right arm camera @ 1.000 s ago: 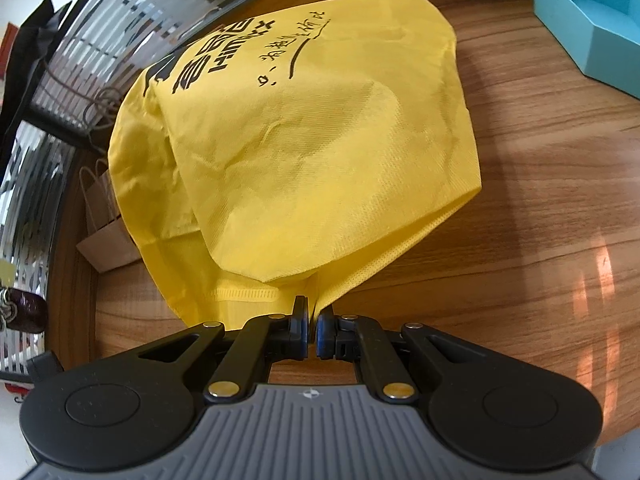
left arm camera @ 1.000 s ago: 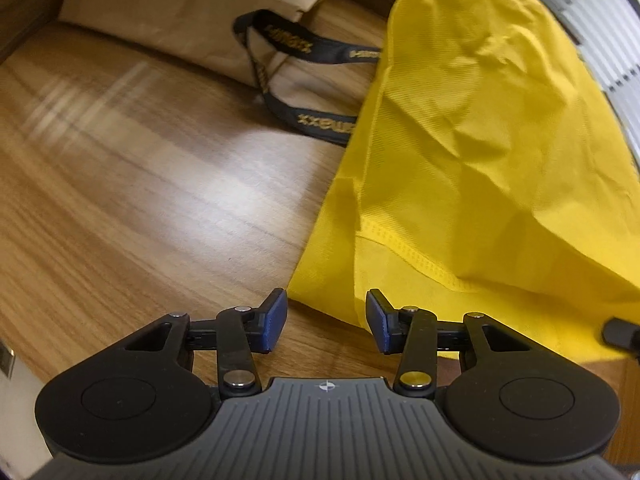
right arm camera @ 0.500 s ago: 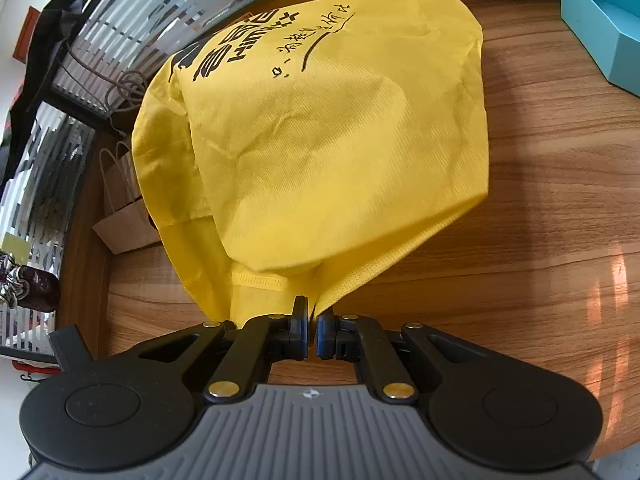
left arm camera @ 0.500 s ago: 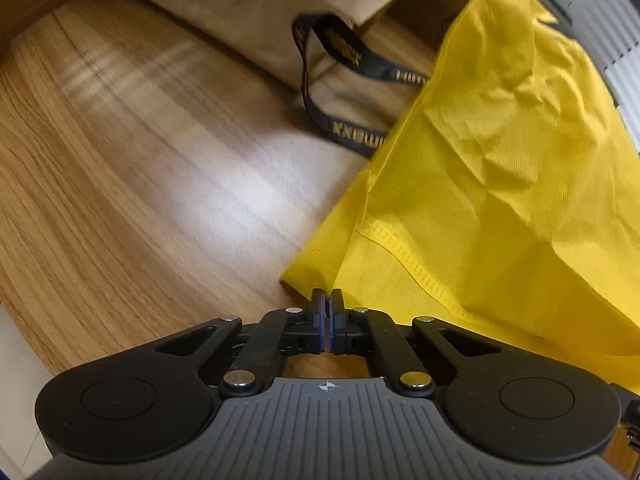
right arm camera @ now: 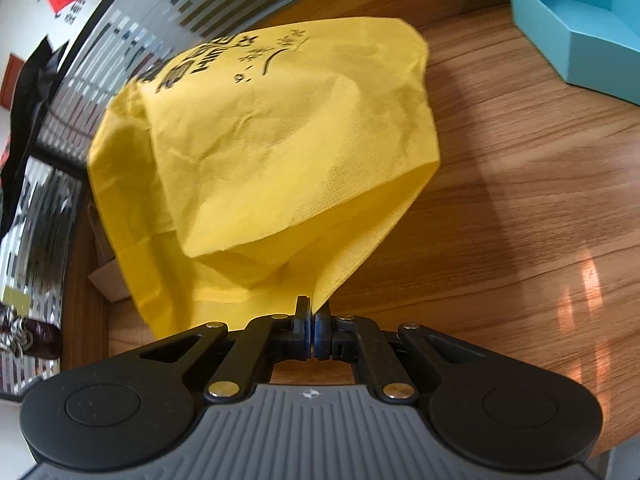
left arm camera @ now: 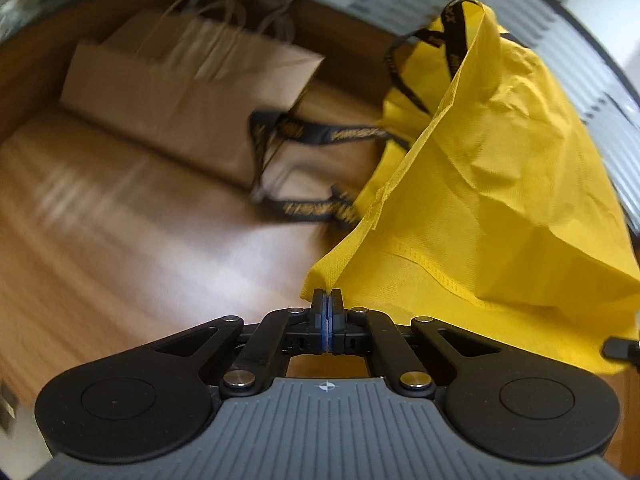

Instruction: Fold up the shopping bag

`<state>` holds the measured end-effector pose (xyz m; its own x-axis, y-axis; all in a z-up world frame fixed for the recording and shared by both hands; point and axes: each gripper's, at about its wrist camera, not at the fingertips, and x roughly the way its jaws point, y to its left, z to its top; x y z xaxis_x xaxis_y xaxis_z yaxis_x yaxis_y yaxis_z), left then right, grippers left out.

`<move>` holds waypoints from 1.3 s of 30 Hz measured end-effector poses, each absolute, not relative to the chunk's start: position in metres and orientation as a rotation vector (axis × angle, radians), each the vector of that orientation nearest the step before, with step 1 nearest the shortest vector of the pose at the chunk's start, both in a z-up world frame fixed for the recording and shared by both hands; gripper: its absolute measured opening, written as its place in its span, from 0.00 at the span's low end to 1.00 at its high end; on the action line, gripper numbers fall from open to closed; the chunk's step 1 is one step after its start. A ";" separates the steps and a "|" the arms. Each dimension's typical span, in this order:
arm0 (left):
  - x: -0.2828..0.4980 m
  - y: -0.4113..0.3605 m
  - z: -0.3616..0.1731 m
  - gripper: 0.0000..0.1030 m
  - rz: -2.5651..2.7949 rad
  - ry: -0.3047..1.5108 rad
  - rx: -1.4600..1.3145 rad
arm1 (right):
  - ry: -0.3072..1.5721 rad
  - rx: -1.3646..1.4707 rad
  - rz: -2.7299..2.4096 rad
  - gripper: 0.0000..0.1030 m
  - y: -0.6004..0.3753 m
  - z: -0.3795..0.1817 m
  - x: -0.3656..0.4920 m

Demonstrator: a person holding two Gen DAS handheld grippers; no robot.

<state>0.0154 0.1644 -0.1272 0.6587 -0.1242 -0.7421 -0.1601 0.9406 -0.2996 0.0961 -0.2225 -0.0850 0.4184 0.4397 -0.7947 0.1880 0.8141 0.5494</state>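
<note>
A yellow non-woven shopping bag (left arm camera: 492, 184) with black printed handles (left arm camera: 316, 210) hangs lifted above the wooden table (left arm camera: 120, 216). My left gripper (left arm camera: 327, 300) is shut on one bottom corner of the bag. In the right wrist view the same bag (right arm camera: 280, 152) shows black lettering near its far end, and my right gripper (right arm camera: 311, 312) is shut on the other bottom corner. The cloth sags between the two grips. The bag's far end still touches the table.
A brown paper bag (left arm camera: 188, 84) with twisted handles lies flat behind the yellow bag's straps. A light blue open box (right arm camera: 576, 28) stands at the far right of the table (right arm camera: 520, 208). A striped glass wall (right arm camera: 72, 120) runs behind the table.
My left gripper closed on the bag's corner and then rose with it, pulling the cloth off the table. The right gripper kept its grip and lifted a little.
</note>
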 end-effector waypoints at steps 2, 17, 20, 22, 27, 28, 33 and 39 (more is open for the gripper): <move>0.017 0.165 -0.120 0.01 -0.012 0.842 -0.329 | 1.138 0.646 0.152 0.01 -0.228 -0.084 0.096; 0.048 0.173 -0.101 0.01 -0.401 0.815 -0.285 | 1.125 0.768 -0.023 0.01 -0.270 -0.101 0.088; 0.048 0.162 -0.099 0.01 -0.494 0.818 -0.237 | 1.136 0.778 -0.076 0.01 -0.285 -0.109 0.083; 0.047 0.154 -0.100 0.00 -0.539 0.826 -0.204 | 1.149 0.749 -0.124 0.01 -0.294 -0.114 0.078; 0.048 0.146 -0.113 0.00 -0.570 0.880 -0.171 | 1.189 0.711 -0.222 0.01 -0.324 -0.134 0.063; 0.048 0.143 -0.116 0.00 -0.568 0.891 -0.157 | 1.198 0.712 -0.232 0.01 -0.329 -0.138 0.061; 0.043 0.126 -0.128 0.04 -0.552 0.928 -0.088 | 1.233 0.724 -0.211 0.03 -0.331 -0.151 0.057; 0.041 0.107 -0.139 0.42 -0.551 0.943 -0.084 | 1.238 0.649 -0.193 0.23 -0.320 -0.144 0.053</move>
<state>0.0415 0.1072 -0.1387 0.4611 -0.4830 -0.7443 0.4117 0.8596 -0.3027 0.0530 -0.3201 -0.1443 0.3369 0.2042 -0.9191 0.4743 0.8065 0.3530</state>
